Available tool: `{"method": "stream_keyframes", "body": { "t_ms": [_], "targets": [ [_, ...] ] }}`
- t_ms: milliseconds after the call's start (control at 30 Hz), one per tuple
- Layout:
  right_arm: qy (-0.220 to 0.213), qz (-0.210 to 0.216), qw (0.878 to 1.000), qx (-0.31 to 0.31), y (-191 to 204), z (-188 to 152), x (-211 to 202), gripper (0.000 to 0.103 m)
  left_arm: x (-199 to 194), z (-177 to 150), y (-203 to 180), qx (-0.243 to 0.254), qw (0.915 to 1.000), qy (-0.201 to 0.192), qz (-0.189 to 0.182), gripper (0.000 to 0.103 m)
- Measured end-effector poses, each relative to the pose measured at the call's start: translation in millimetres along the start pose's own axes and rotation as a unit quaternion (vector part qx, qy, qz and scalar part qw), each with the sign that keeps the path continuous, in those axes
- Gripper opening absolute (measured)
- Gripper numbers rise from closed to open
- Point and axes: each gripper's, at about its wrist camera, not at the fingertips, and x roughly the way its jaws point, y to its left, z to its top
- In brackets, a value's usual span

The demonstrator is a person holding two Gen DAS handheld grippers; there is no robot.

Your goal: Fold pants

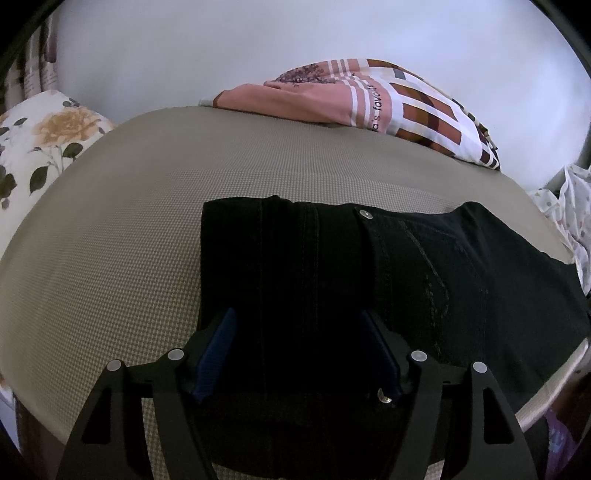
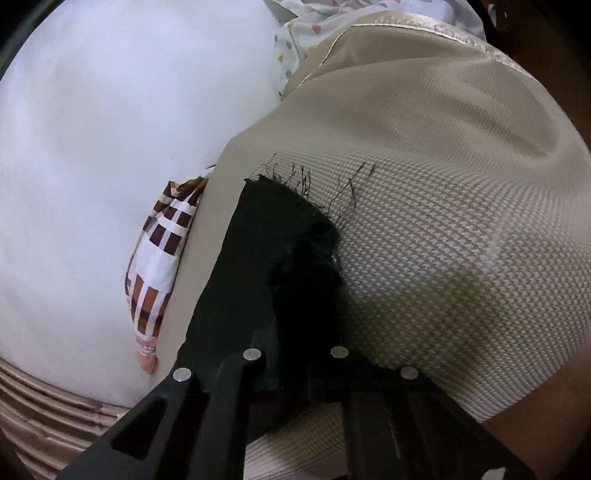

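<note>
Seen from the left wrist camera, a floral pillow (image 1: 40, 144) lies far off to the left of the left tongs (image 1: 299, 343), at the edge of the beige woven mattress (image 1: 110, 258). The black pants (image 1: 369, 266) are spread on that mattress directly under and ahead of these tongs, the waistband with its metal button (image 1: 366, 213) on the far side and the cloth running away to the right. The two blue pads (image 1: 218, 350) stand well apart, one on each side of a strip of the dark cloth (the pads do not press on it), so the left tongs are open with the pants between the jaws. Beyond the pants, ahead and to the right, a pink and brown checked blanket (image 1: 406, 99) sits at the far edge of the mattress against the white wall (image 1: 184, 51).

From the right wrist camera, the same checked blanket (image 2: 159, 266) shows to the left of the right tongs (image 2: 295, 332), hanging beside the mattress (image 2: 443, 221). The right tongs are clamped together on the frayed hem (image 2: 295, 206) of a pant leg; loose black threads stick out from the hem just ahead of the tips. The fingertips themselves are lost in the dark cloth. To the upper right of them, a spotted white cloth (image 2: 314, 33) lies past the mattress corner.
</note>
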Motion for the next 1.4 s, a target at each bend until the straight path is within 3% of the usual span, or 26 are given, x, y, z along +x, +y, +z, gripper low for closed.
{"method": "stream_keyframes", "body": {
  "t_ms": [167, 300, 467, 800, 1100, 1400],
  "targets": [
    [-0.007, 0.003, 1.0, -0.009, 17.9, -0.1, -7.1, 0.007, -14.2, 7.9, 1.8, -0.022, 0.9997, -0.012, -0.004, 0.07],
    [-0.001, 0.022, 0.998, -0.053, 62.8, -5.4, -8.6, 0.008, -35.7, 12.9, 0.9, -0.049, 0.9979, -0.032, -0.027, 0.07],
    [0.024, 0.05, 0.994, -0.098, 118.2, -24.2, 3.6, 0.008, -54.8, 12.9, -9.1, -0.048, 0.9969, -0.041, -0.047, 0.07],
    [0.128, 0.116, 0.974, -0.145, 196.7, -107.7, 62.9, 0.008, -63.5, 0.2, -29.5, -0.034, 0.9963, -0.016, -0.077, 0.07],
    [0.226, 0.13, 0.949, -0.178, 230.4, -194.9, 112.0, 0.008, -58.1, -6.2, -28.9, -0.045, 0.9954, -0.002, -0.085, 0.07],
    [0.278, 0.12, 0.93, -0.209, 241.8, -248.2, 133.7, 0.009, -52.4, -10.0, -31.6, -0.047, 0.9946, 0.016, -0.092, 0.07]
  ]
}}
